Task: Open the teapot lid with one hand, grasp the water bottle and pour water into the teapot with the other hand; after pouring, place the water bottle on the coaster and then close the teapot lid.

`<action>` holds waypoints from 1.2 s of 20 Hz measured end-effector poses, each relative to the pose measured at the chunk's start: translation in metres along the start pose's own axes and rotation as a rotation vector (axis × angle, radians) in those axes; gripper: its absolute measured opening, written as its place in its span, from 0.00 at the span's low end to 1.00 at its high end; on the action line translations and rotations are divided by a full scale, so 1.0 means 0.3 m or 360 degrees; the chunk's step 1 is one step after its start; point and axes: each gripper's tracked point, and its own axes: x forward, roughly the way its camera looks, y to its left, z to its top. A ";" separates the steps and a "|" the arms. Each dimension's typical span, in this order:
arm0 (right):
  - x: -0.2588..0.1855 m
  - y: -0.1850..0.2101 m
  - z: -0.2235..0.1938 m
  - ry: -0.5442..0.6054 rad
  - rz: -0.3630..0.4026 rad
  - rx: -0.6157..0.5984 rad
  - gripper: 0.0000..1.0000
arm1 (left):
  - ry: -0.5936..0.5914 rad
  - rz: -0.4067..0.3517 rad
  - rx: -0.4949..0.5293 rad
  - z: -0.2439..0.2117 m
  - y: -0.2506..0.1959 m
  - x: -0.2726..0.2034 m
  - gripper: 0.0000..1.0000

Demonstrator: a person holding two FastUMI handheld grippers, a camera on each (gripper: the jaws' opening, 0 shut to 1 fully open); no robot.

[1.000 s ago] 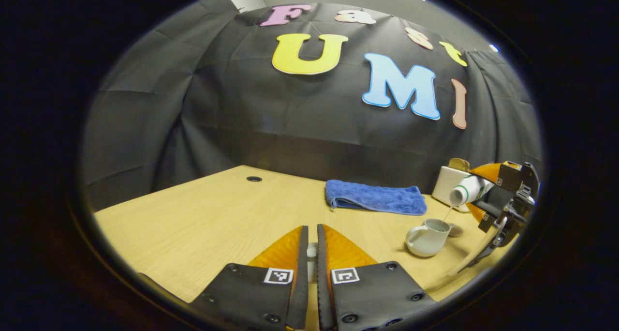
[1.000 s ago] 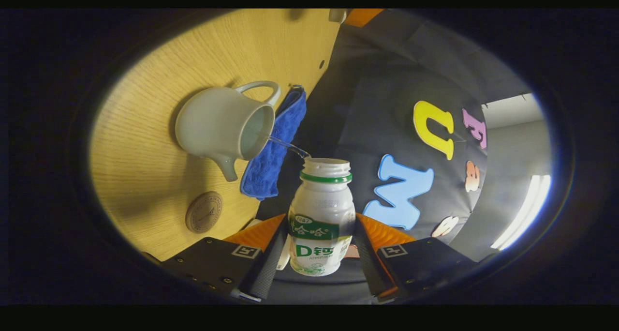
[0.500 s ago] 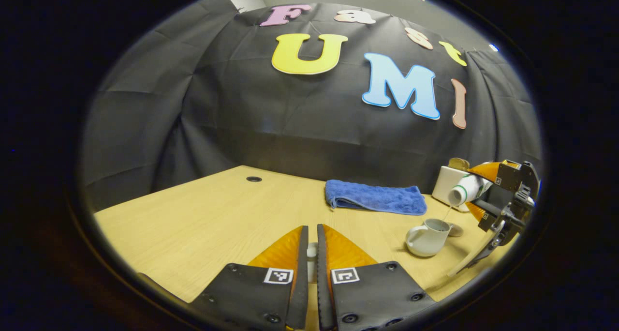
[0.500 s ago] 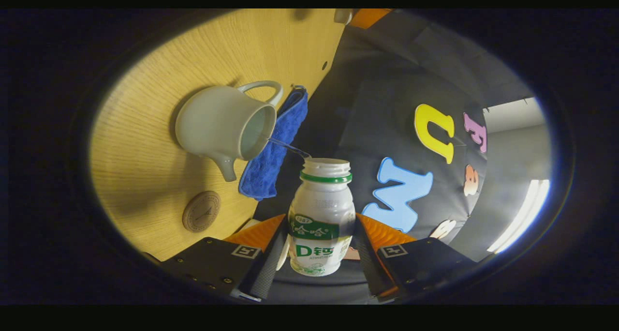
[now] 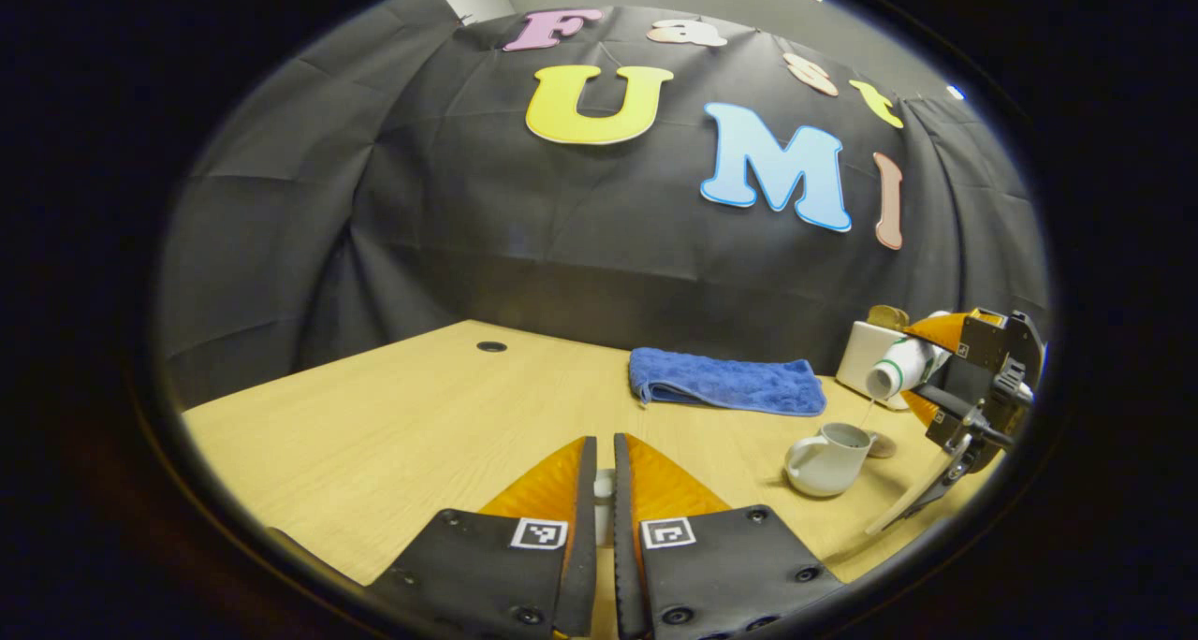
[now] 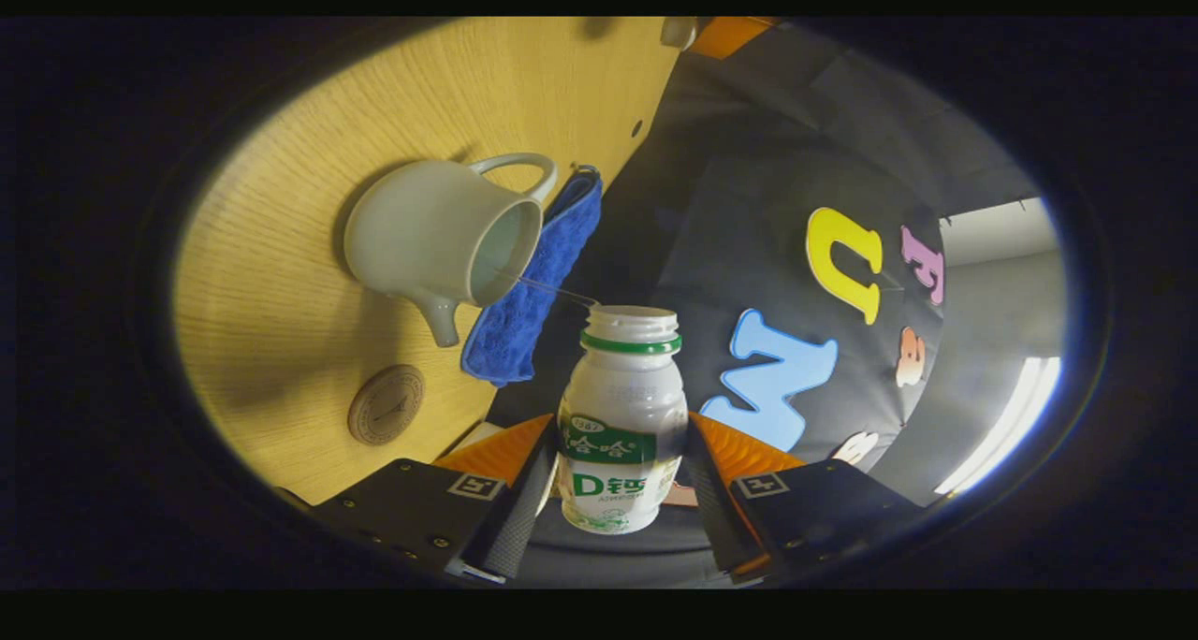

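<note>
The table (image 5: 393, 415) carries the open teapot (image 6: 435, 242), standing upright with its lid off, near a folded blue towel (image 5: 725, 383). The right tongs (image 6: 613, 490) are clenched on the water bottle (image 6: 622, 415), which is tipped on its side above the teapot so that a thin stream runs from its mouth into the opening. To pour well, I judge the bottle's mouth should stay over the middle of the opening, and the tilt should change slowly so the thread of water neither overshoots the far rim nor dribbles down the bottle's neck. The round coaster (image 6: 386, 404) lies bare on the table just beside the teapot's spout side, ready for the bottle. The left tongs (image 5: 599, 500) are nearly closed on a small pale thing, held low over the table well apart from the teapot.

That pale thing is mostly hidden between the fingers; it is probably the lid, but I cannot tell. The water level inside the teapot and how much remains in the bottle are hard to make out.
</note>
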 end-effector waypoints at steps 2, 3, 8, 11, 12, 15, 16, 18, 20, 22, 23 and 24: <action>0.003 0.002 0.000 -0.0008 0.0008 -0.0013 0.75 | -0.0001 0.0000 0.0001 -0.003 0.001 0.002 0.15; 0.002 0.001 0.001 -0.0010 0.0008 -0.0019 0.75 | -0.0001 0.0000 0.0001 -0.001 -0.001 0.004 0.15; 0.004 0.000 0.009 -0.0024 0.0012 -0.0040 0.74 | -0.0001 0.0000 0.0002 0.001 0.001 0.003 0.19; 0.004 -0.002 0.014 -0.0032 0.0012 -0.0061 0.74 | -0.0002 0.0000 0.0000 0.000 0.001 0.001 0.15; 0.006 -0.004 0.015 -0.0035 0.0010 -0.0067 0.75 | -0.0003 0.0000 0.0000 0.000 0.002 -0.001 0.19; 0.007 -0.004 0.016 -0.0040 0.0015 -0.0081 0.74 | -0.0004 0.0000 -0.0003 0.002 0.000 -0.001 0.19; 0.008 -0.004 0.018 -0.0041 0.0016 -0.0084 0.74 | -0.0005 -0.0001 -0.0003 -0.001 0.003 -0.003 0.19; 0.009 -0.003 0.020 -0.0043 0.0018 -0.0088 0.75 | -0.0005 -0.0001 -0.0003 0.001 0.000 -0.002 0.19; 0.007 -0.002 0.021 -0.0046 0.0018 -0.0096 0.74 | -0.0005 -0.0001 -0.0004 0.001 0.003 0.001 0.19; 0.008 -0.004 0.023 -0.0048 0.0013 -0.0110 0.74 | -0.0007 0.0000 -0.0004 0.003 0.002 0.000 0.19; 0.009 -0.005 0.024 -0.0051 0.0010 -0.0115 0.74 | -0.0007 0.0000 -0.0004 0.002 0.003 -0.001 0.19; 0.011 -0.003 0.024 -0.0051 0.0011 -0.0119 0.74 | -0.0007 0.0000 -0.0004 0.000 0.001 -0.002 0.19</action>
